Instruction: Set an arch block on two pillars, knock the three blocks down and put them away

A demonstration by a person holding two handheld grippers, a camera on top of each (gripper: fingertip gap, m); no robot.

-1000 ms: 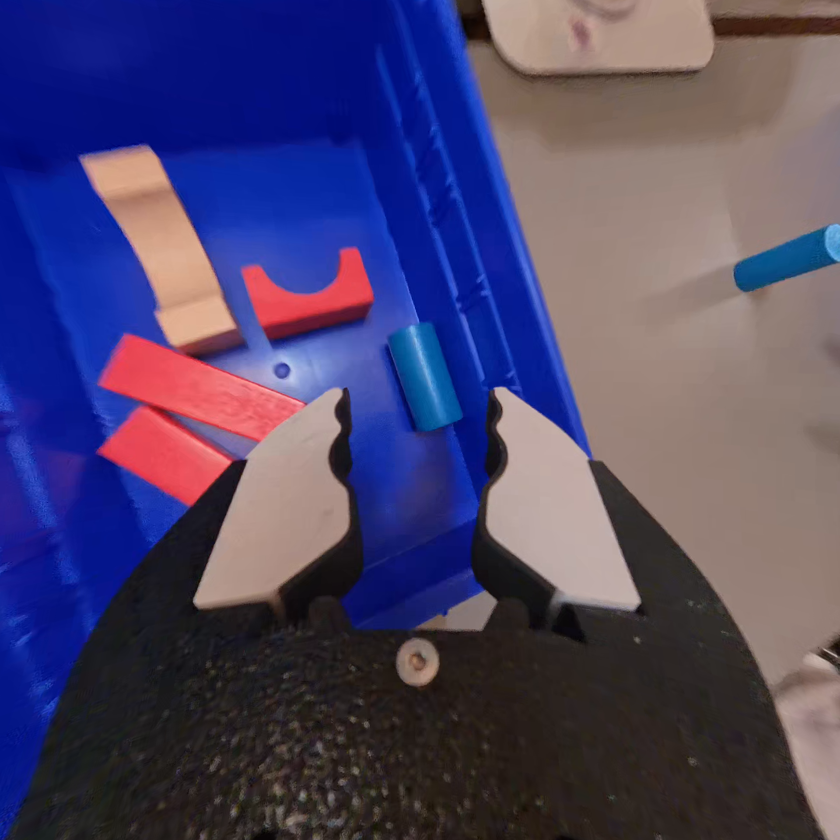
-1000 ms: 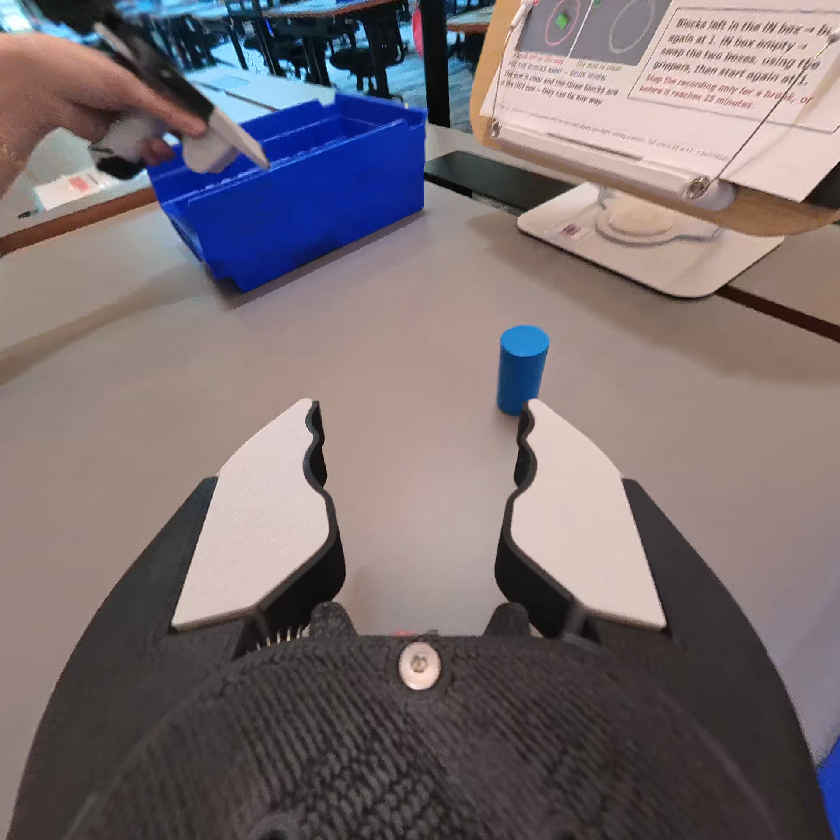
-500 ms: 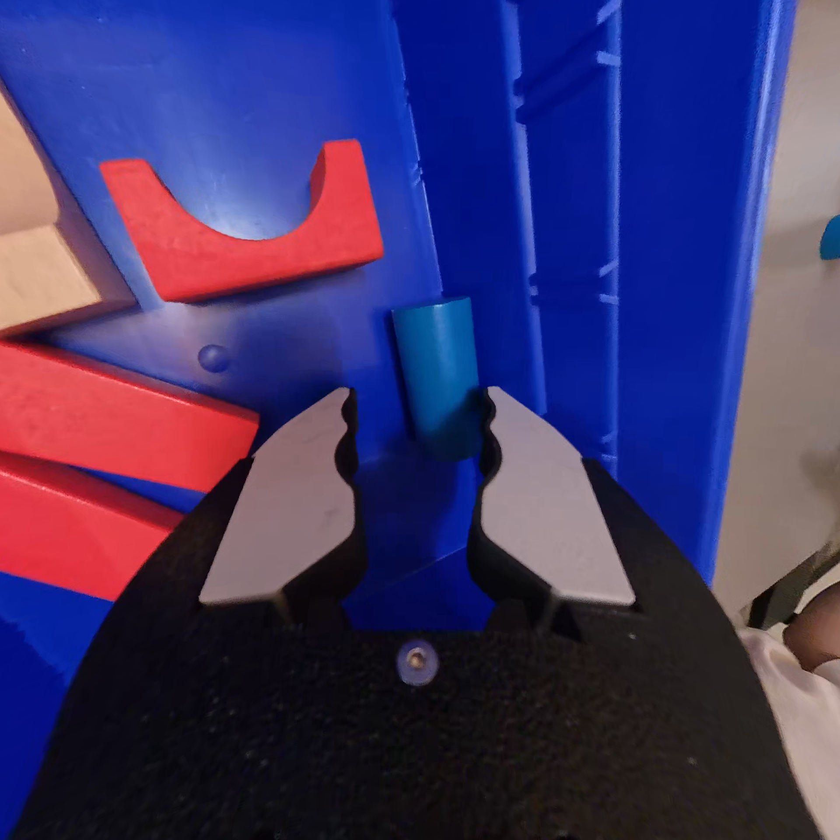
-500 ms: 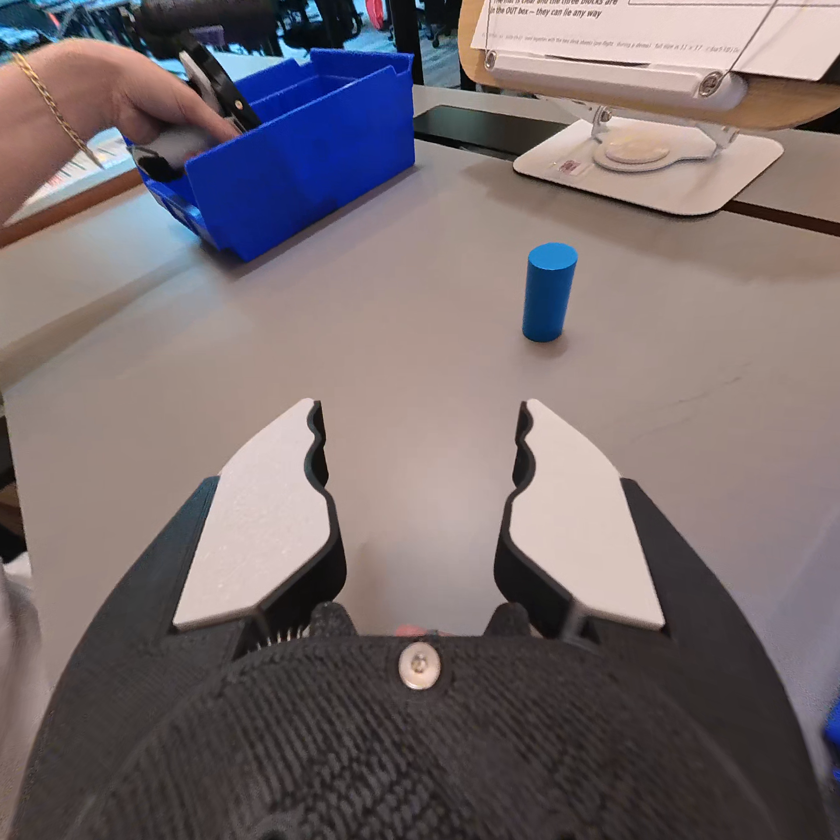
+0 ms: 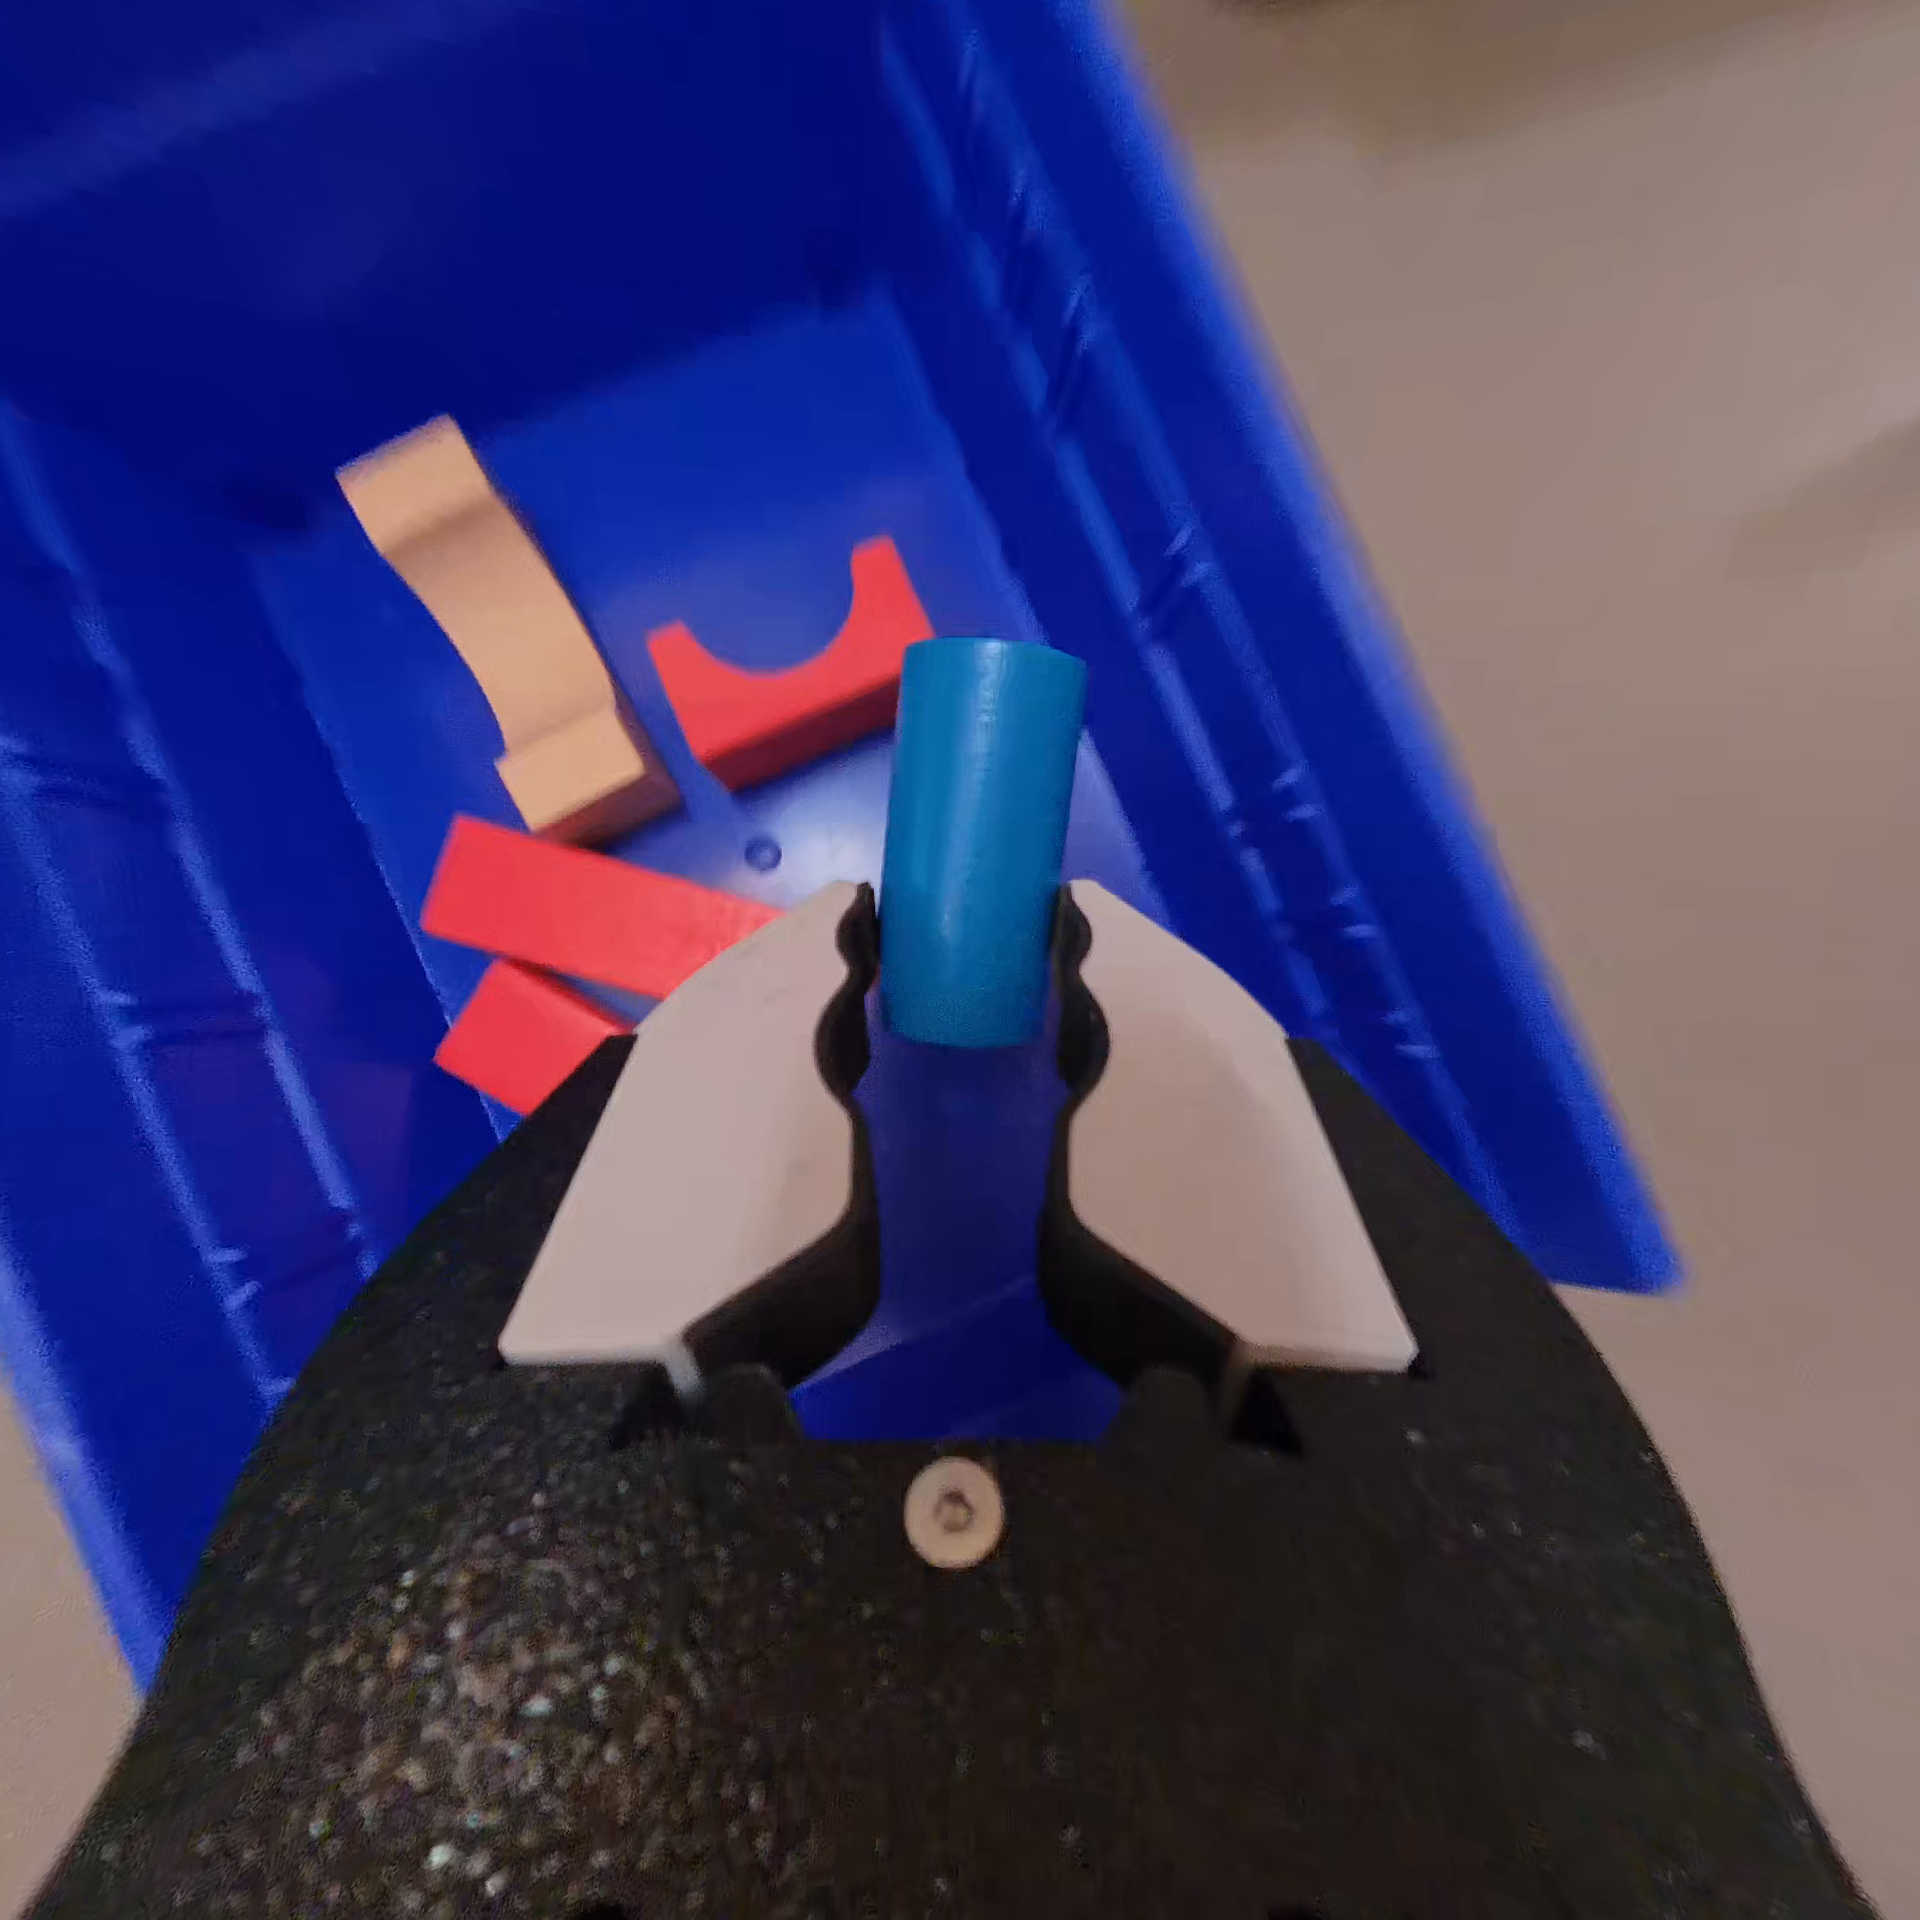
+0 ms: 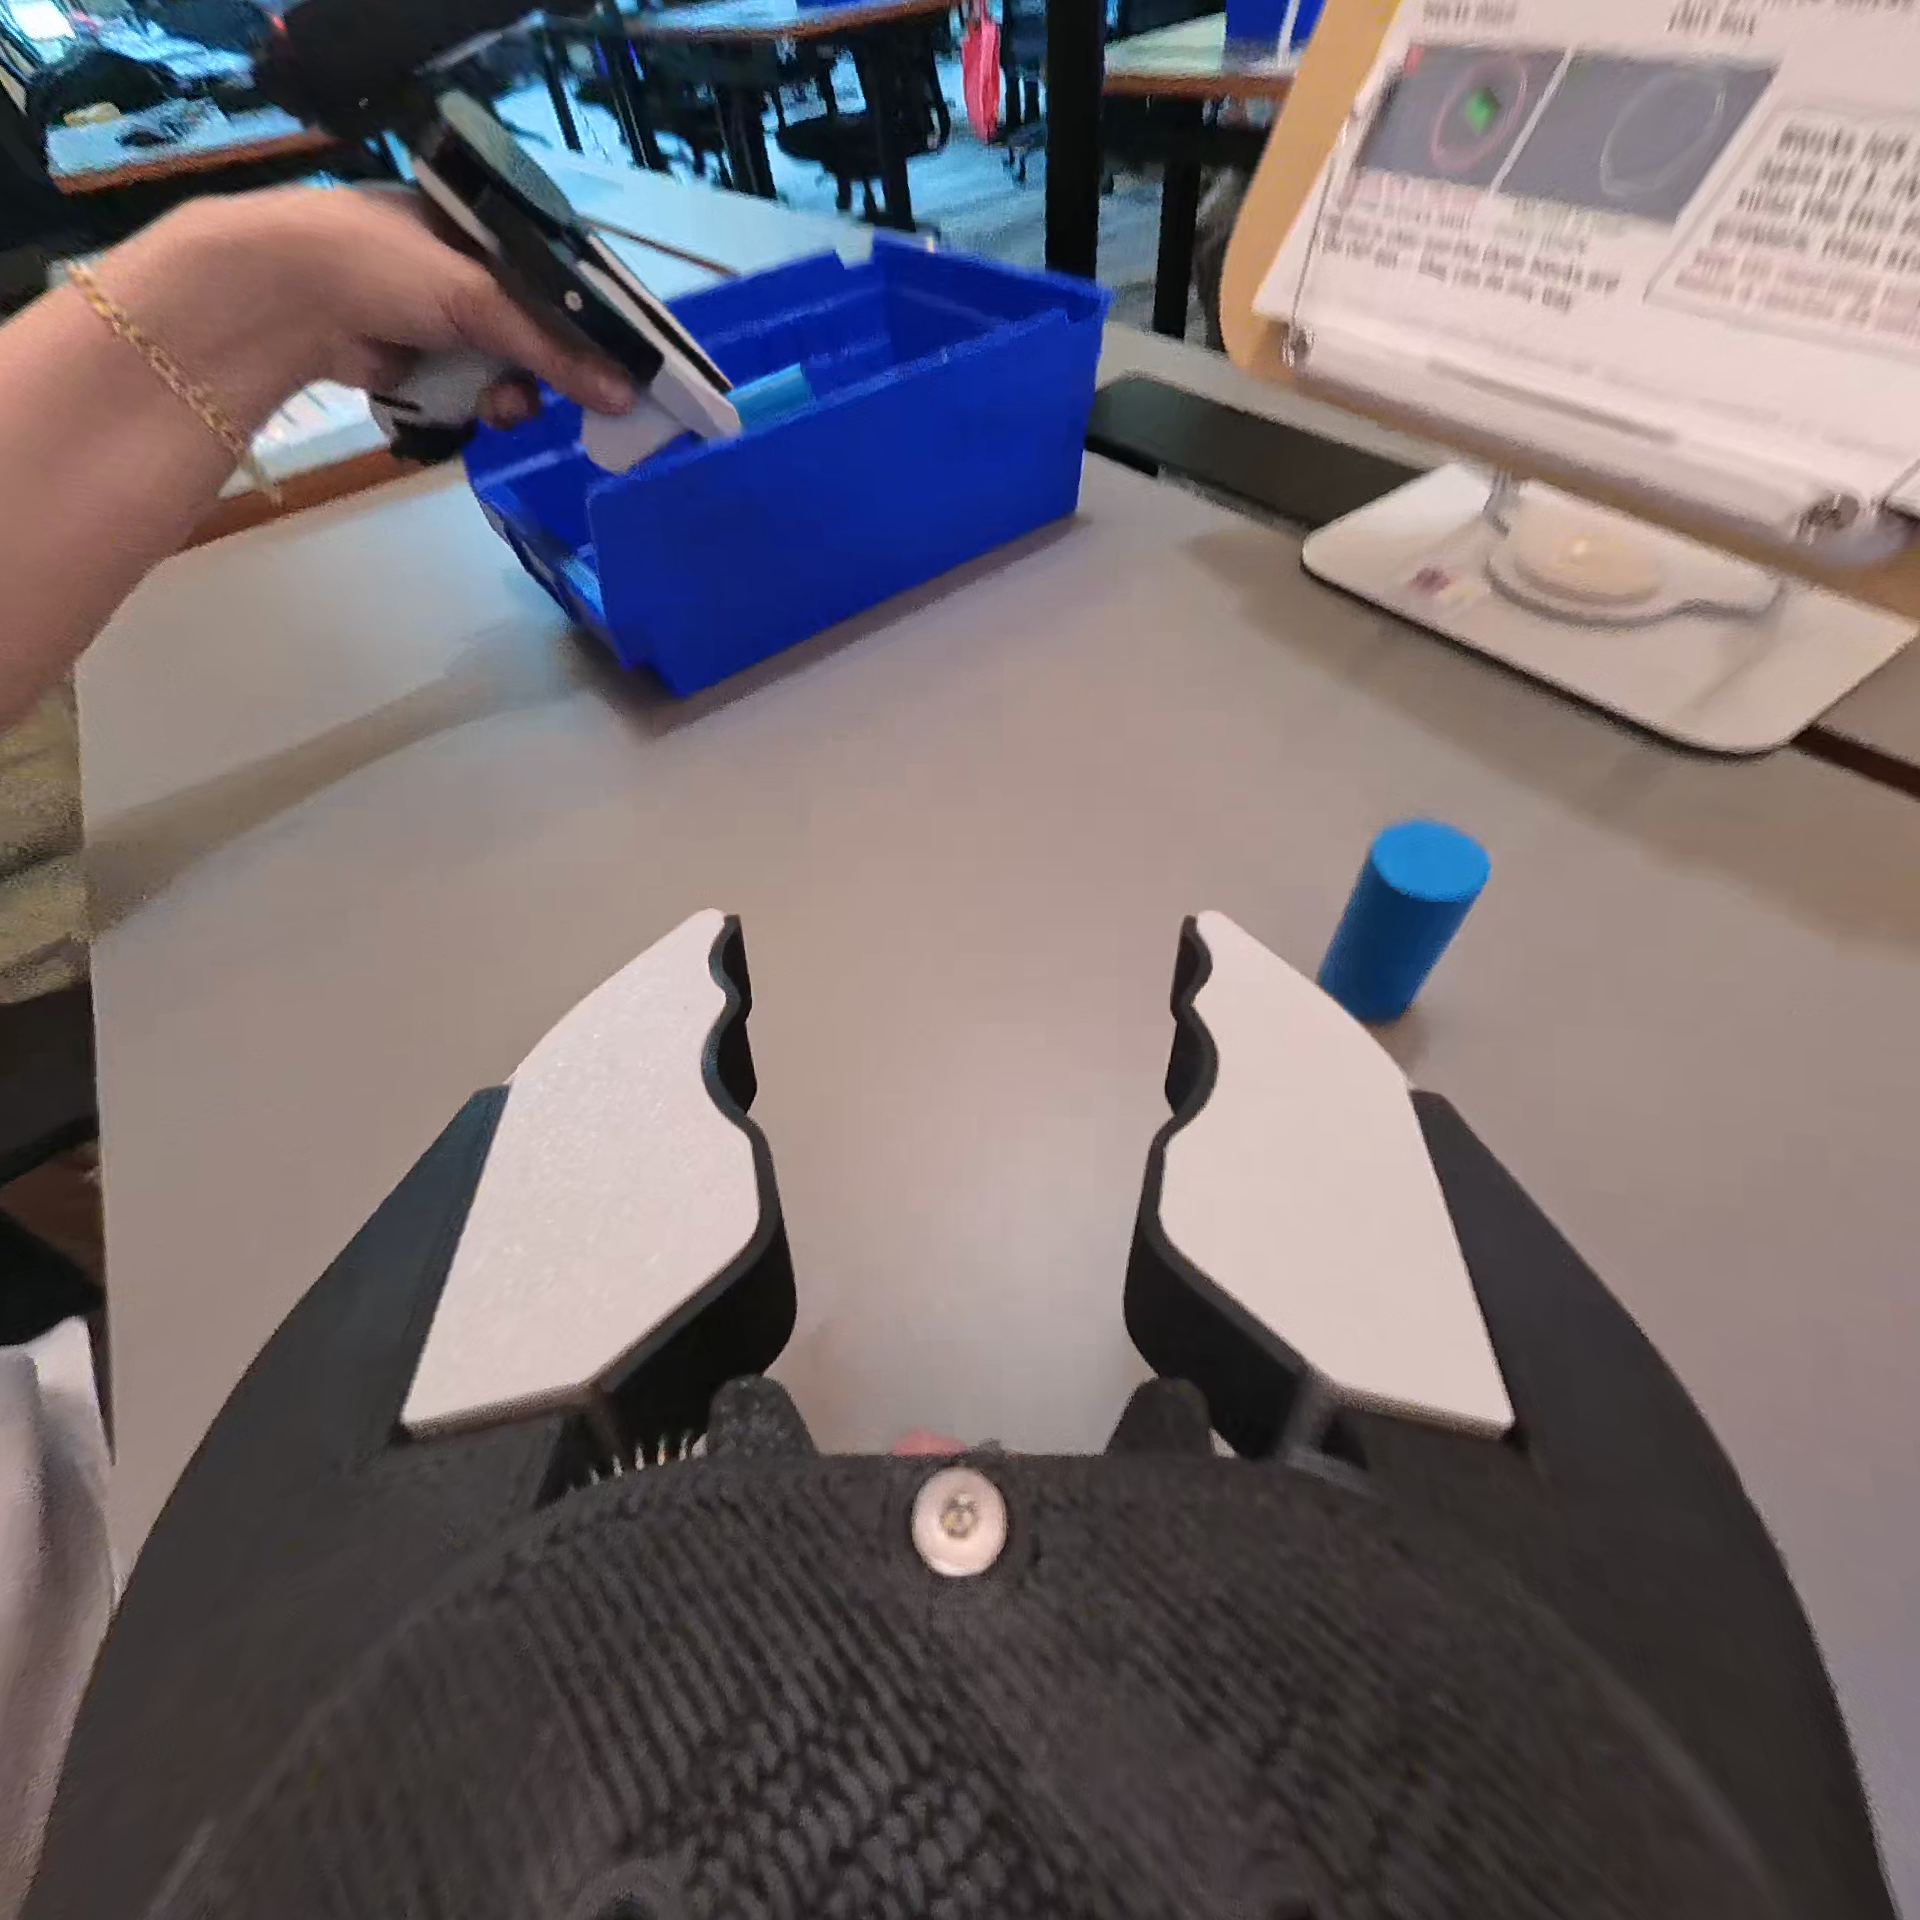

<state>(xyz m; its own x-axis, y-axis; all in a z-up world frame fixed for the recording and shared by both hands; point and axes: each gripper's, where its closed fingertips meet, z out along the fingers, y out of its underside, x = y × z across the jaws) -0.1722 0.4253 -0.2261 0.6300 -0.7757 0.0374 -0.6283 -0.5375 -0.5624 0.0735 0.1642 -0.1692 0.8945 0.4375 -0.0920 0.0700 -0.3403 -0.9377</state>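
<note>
My left gripper (image 5: 961,914) is shut on a teal-blue cylinder (image 5: 977,831) and holds it above the floor of the blue bin (image 5: 1299,727). In the bin lie a red arch block (image 5: 790,686), a tan curved block (image 5: 499,623) and two red flat blocks (image 5: 582,914). In the right wrist view the left gripper (image 6: 665,405) shows over the bin (image 6: 831,520) with the cylinder (image 6: 774,395) in it. My right gripper (image 6: 961,966) is open and empty above the grey table (image 6: 935,790). A second blue cylinder (image 6: 1403,914) stands upright just right of its right fingertip.
A document stand with a white base (image 6: 1579,603) and a printed sheet (image 6: 1621,208) stands at the back right of the table. A person's hand (image 6: 260,343) holds the left gripper. Other tables and chairs are in the background.
My left gripper closed on the teal-blue cylinder in the bin and lifted it off the floor. My right gripper swung left, so the standing blue cylinder now sits to its right.
</note>
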